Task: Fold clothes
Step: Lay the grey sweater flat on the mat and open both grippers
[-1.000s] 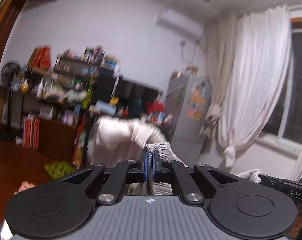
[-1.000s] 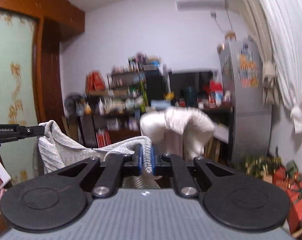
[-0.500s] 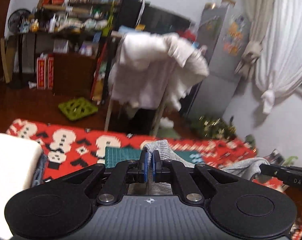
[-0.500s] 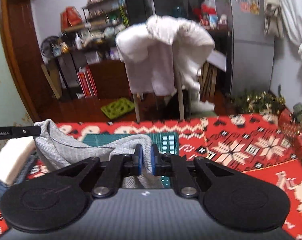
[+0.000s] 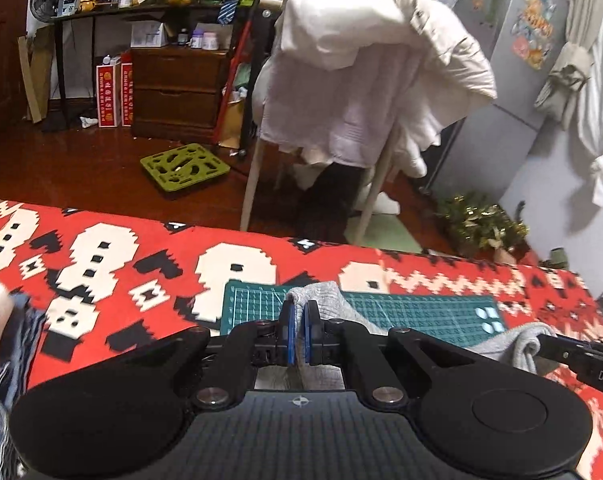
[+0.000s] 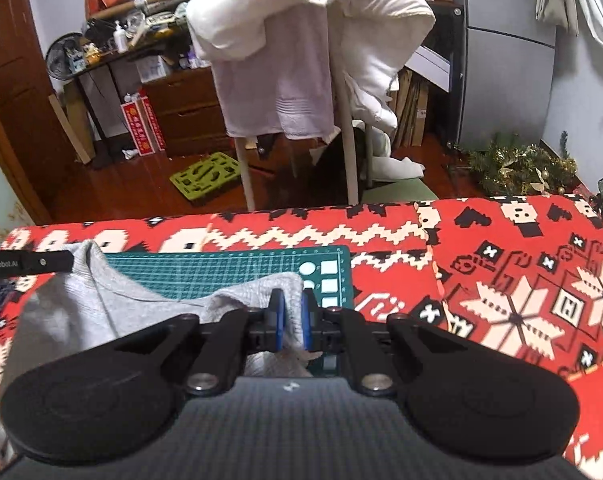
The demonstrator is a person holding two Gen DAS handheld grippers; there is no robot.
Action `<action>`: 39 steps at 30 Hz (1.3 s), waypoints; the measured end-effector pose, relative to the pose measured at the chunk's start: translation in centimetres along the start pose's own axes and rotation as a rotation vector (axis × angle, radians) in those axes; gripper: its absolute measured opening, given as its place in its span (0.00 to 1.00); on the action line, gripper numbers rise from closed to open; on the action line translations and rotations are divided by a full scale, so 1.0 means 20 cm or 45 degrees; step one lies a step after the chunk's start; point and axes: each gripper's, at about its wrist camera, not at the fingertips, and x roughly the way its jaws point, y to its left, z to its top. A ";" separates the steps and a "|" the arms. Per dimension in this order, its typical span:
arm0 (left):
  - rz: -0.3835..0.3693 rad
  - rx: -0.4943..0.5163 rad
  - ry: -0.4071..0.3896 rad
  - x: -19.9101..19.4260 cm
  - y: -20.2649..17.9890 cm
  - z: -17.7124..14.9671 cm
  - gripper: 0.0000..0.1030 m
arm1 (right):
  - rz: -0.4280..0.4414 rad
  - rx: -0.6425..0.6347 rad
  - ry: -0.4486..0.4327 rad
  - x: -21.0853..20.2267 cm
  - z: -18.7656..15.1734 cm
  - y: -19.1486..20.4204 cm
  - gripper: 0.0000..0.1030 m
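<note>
Both tongs (image 5: 297, 330) (image 6: 290, 322) pinch grey garment (image 6: 85, 304), its lower part hidden.

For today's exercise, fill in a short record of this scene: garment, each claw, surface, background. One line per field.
garment: grey knit garment, held by two corners
left claw: shut on the garment
right claw: shut on the garment
surface: green cutting mat on red patterned cloth
background: white laundry draped over a chair
</note>
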 end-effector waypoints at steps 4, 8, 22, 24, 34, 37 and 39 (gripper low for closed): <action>0.047 0.013 0.025 0.10 -0.02 0.04 0.05 | -0.009 -0.009 0.017 0.09 0.03 0.00 0.09; 0.048 0.028 0.104 0.17 -0.03 0.04 0.06 | 0.023 0.027 0.058 0.15 0.05 -0.02 0.15; -0.137 0.043 0.036 -0.20 -0.02 0.01 0.41 | 0.102 -0.040 -0.078 -0.28 0.02 -0.04 0.76; -0.167 0.091 0.032 -0.30 -0.05 -0.05 0.46 | 0.132 -0.083 -0.087 -0.39 -0.05 0.00 0.83; -0.246 0.143 0.156 -0.60 -0.15 -0.57 0.52 | 0.164 -0.144 0.039 -0.72 -0.55 0.19 0.99; -0.233 0.193 0.173 -0.62 -0.17 -0.70 0.52 | 0.143 -0.158 0.063 -0.75 -0.68 0.24 0.99; -0.207 0.211 0.178 -0.64 -0.17 -0.78 0.52 | 0.106 -0.192 0.055 -0.78 -0.75 0.27 0.99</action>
